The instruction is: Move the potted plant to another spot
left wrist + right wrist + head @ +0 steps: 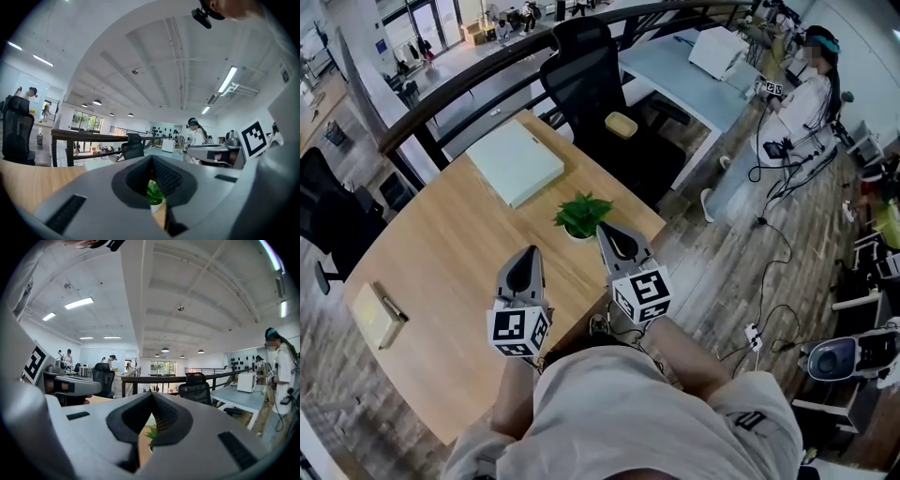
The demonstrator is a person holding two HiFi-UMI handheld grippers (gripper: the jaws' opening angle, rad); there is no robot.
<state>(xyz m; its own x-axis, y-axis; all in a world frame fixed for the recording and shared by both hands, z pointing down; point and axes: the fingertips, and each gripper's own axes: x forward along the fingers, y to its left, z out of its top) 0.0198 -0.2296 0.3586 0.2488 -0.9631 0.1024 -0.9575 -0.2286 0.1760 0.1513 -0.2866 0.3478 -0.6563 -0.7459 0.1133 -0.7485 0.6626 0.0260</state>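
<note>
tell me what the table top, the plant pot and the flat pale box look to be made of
Table top: wood or wood-look laminate, matte; light brown with faint streaks like grain.
Plant pot: white and smooth, so ceramic or plastic; it shows too small to tell which.
Flat pale box: probably cardboard, matte pale green, with crisp straight edges and no gloss.

Head view steeply down over table (459, 244), both gripper views level, sharing potted plant (583, 213)
</note>
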